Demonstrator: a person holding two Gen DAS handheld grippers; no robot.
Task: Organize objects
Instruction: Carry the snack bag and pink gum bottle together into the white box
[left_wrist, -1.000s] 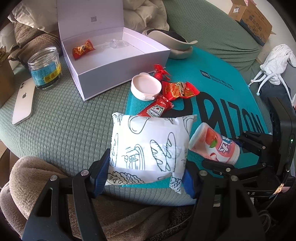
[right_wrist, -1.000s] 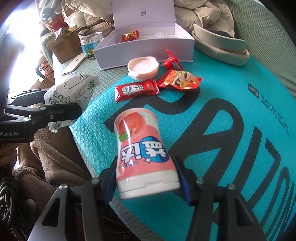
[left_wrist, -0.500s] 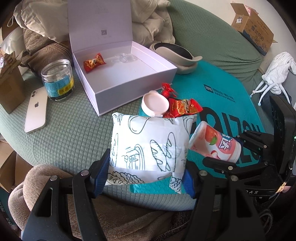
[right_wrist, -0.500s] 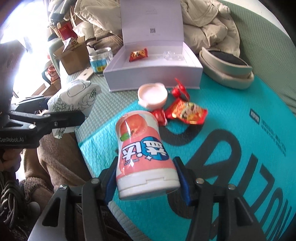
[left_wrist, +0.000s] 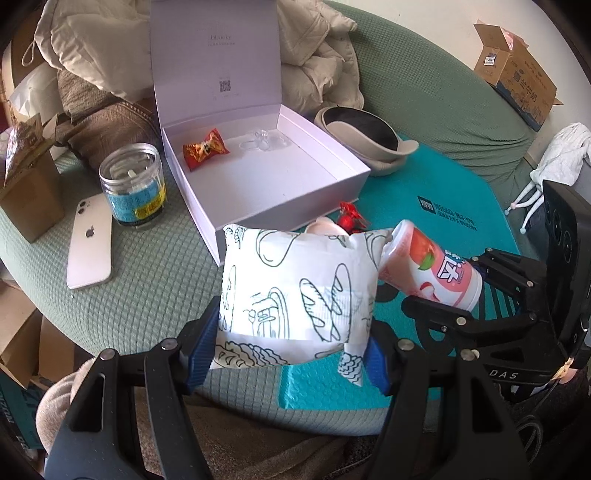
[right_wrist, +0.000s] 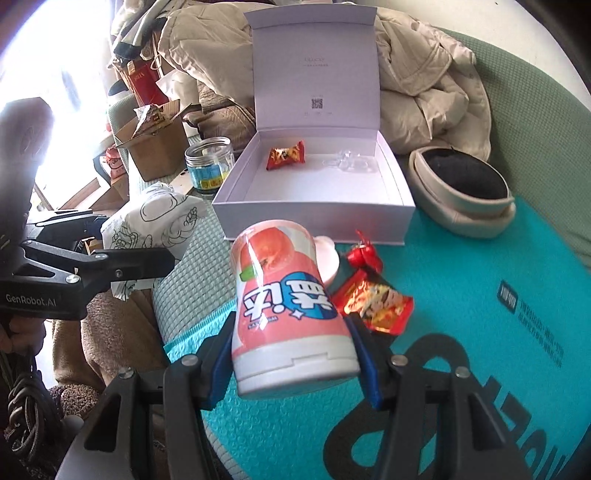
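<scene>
My left gripper (left_wrist: 288, 354) is shut on a white tissue pack (left_wrist: 299, 295) printed with bread drawings, held in the air above the green cover. My right gripper (right_wrist: 291, 362) is shut on a pink peach-print bottle (right_wrist: 288, 306), cap end toward the camera; the bottle (left_wrist: 432, 269) also shows at the right of the left wrist view. Ahead stands an open white box (left_wrist: 343, 184) (right_wrist: 314, 218) with its lid up, holding a red candy (left_wrist: 205, 147) (right_wrist: 286, 155) and clear plastic. A red snack packet (right_wrist: 376, 302), a red wrapper (right_wrist: 365, 254) and a pink lid (right_wrist: 328, 262) lie in front of it.
A glass jar (left_wrist: 133, 184) with a blue label, a white phone (left_wrist: 90, 247) and a brown carton (left_wrist: 29, 192) sit left of the box. A beige cap (right_wrist: 461, 195) lies right of it on the teal mat (right_wrist: 480, 277). Cream bedding (right_wrist: 424, 66) is piled behind. A cardboard box (left_wrist: 513, 74) stands far right.
Both grippers have risen with their loads and the box now looks closer and more central. The ketchup sachet seen earlier is hidden behind the held things.
</scene>
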